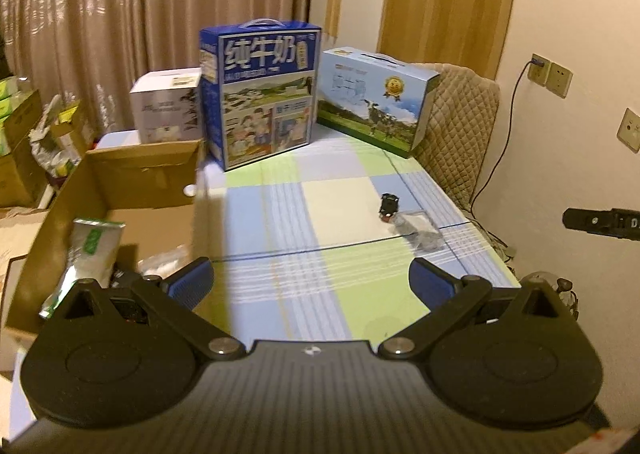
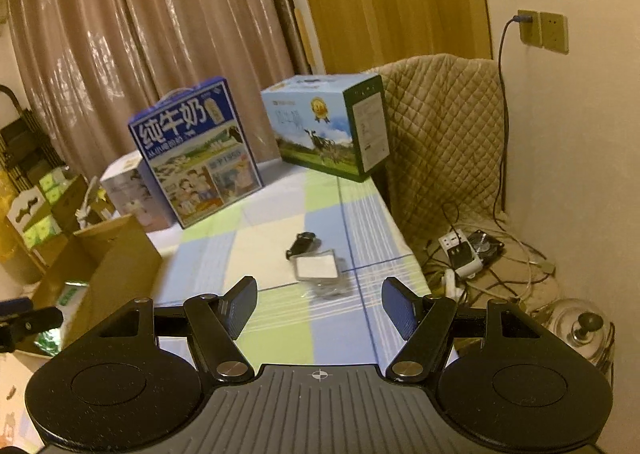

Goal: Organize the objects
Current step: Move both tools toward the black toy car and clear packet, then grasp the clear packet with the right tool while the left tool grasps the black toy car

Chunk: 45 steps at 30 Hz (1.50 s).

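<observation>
Left wrist view: my left gripper (image 1: pixel 311 283) stands wide and empty beside the cardboard box (image 1: pixel 120 190), which I judge is the collecting bin since a green-white pouch (image 1: pixel 86 254) already lies inside. Right wrist view: my right gripper (image 2: pixel 319 308) gapes empty toward the clear packet (image 2: pixel 320 272), white-labelled, crumpled, touching a small black clip (image 2: pixel 302 244) on the checked tablecloth (image 2: pixel 276 330).

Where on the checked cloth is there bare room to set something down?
The cloth is bare from the cardboard box across to the black clip and clear packet, and toward the camera. The far edge is crowded with milk cartons.
</observation>
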Available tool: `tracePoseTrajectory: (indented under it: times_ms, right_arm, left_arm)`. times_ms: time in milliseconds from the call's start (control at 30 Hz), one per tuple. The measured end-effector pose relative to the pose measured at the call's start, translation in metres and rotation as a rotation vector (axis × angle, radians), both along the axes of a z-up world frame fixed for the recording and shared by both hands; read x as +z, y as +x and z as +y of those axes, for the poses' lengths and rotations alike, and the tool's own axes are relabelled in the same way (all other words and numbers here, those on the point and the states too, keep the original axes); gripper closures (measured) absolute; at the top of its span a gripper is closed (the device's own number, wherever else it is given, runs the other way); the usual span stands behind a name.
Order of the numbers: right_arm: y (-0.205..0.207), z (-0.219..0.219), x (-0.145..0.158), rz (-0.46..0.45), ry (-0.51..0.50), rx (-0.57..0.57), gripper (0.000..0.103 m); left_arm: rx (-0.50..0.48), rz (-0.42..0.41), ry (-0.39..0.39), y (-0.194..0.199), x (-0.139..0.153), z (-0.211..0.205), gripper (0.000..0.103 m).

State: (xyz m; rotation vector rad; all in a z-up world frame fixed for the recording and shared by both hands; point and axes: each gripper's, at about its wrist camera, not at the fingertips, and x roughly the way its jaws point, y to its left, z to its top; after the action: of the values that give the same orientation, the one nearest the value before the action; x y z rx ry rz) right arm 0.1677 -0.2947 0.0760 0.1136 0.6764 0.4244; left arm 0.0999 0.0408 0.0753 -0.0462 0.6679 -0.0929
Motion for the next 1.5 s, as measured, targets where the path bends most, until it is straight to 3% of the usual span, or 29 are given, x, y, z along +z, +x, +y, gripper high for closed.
tracePoseTrajectory:
  times_ms: [500, 800, 1300, 1367, 1500]
  right_arm:
    - [0.095, 0.053, -0.089, 0.053, -0.121, 0.173, 0.037]
    - [0.137, 0.077, -0.133, 0.077, -0.137, 0.193, 0.037]
    - [0.188, 0.119, -0.182, 0.086, -0.232, 0.189, 0.037]
    - [0.188, 0.117, -0.183, 0.083, -0.232, 0.184, 0.046]
    - [0.183, 0.112, -0.179, 0.066, -0.225, 0.17, 0.05]
  left_arm:
    - [-0.057, 0.03, 0.019, 0.107, -0.052, -0.037, 0.001]
    - [-0.089, 0.092, 0.051, 0.159, -0.084, -0.042, 0.001]
    - [-0.095, 0.116, 0.058, 0.194, -0.111, -0.047, 0.001]
    - [-0.086, 0.126, 0.051, 0.198, -0.115, -0.046, 0.001]
    - [-0.089, 0.132, 0.052, 0.202, -0.12, -0.048, 0.001]
